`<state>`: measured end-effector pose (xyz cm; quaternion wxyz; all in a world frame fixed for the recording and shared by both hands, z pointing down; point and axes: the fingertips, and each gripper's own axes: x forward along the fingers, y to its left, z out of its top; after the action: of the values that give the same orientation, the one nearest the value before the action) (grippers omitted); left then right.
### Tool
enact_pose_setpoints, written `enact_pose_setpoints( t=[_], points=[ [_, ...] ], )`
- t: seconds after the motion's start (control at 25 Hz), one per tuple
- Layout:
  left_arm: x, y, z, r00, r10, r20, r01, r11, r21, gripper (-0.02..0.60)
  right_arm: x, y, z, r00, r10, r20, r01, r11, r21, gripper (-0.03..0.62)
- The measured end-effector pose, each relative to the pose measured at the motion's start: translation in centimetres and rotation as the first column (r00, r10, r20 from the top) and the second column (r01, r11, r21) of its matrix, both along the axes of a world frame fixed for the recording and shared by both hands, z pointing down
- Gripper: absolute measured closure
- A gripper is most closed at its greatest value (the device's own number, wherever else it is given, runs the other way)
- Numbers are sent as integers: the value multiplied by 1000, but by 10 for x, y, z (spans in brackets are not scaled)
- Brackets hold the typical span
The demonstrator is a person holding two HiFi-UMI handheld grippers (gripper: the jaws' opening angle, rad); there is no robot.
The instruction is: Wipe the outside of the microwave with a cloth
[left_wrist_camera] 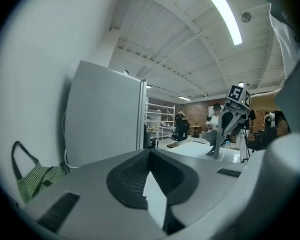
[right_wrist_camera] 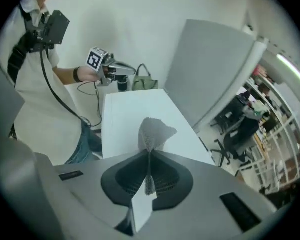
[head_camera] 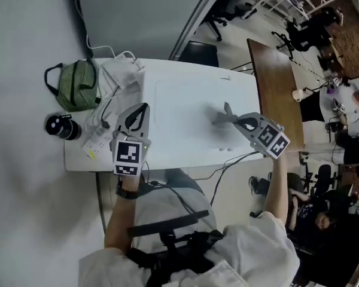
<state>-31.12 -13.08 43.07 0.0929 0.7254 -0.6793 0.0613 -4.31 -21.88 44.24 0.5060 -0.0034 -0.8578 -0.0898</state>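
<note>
A broad white flat top (head_camera: 185, 100), seemingly the microwave's upper face, fills the middle of the head view. My right gripper (head_camera: 228, 111) is over its right part, shut on a small grey cloth (head_camera: 221, 119) that rests on the white top. In the right gripper view the cloth (right_wrist_camera: 155, 130) sticks up from between the closed jaws (right_wrist_camera: 149, 153). My left gripper (head_camera: 143, 107) hovers over the left part, shut with nothing in it (left_wrist_camera: 150, 152). From the left gripper view, the right gripper (left_wrist_camera: 226, 126) and its cloth (left_wrist_camera: 211, 136) stand across the white top.
A green striped bag (head_camera: 78, 85), a black round container (head_camera: 62, 126) and a white power strip with cables (head_camera: 99, 137) lie at the left end. A grey partition (left_wrist_camera: 107, 116) stands behind. A brown table (head_camera: 278, 82), office chairs and seated people are to the right.
</note>
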Motion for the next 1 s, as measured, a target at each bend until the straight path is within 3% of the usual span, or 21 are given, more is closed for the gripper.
enact_pose_setpoints(
  t=[0.12,0.2,0.32,0.44,0.56,0.68,0.84,1.0],
  points=[
    [88,-48,-22,996,69,55,-69,998,9,554,109,-13,-7,979,134,154,-128,991,-42,577],
    [151,-79,-33,991,106,83,-107,994,7,554,172,-11,-9,953,177,245,-163,984,-79,577],
    [249,-128,-41,985,141,104,-142,990,1,554,255,-5,-11,920,165,355,-109,979,-172,577],
    [333,-169,-28,979,177,105,-176,984,-13,554,309,-15,15,902,153,403,-55,968,-244,578],
    [395,-191,-10,968,227,111,-220,973,-68,554,333,-39,63,905,129,406,-29,969,-244,577],
    [439,-209,0,957,247,151,-227,964,-140,554,338,-63,92,878,110,465,27,960,-279,577],
    [469,-229,7,954,232,190,-196,962,-188,554,327,-93,114,852,83,518,87,951,-296,577],
    [480,-243,16,944,233,233,-181,958,-224,554,311,-139,126,833,112,542,46,962,-269,577]
  ],
)
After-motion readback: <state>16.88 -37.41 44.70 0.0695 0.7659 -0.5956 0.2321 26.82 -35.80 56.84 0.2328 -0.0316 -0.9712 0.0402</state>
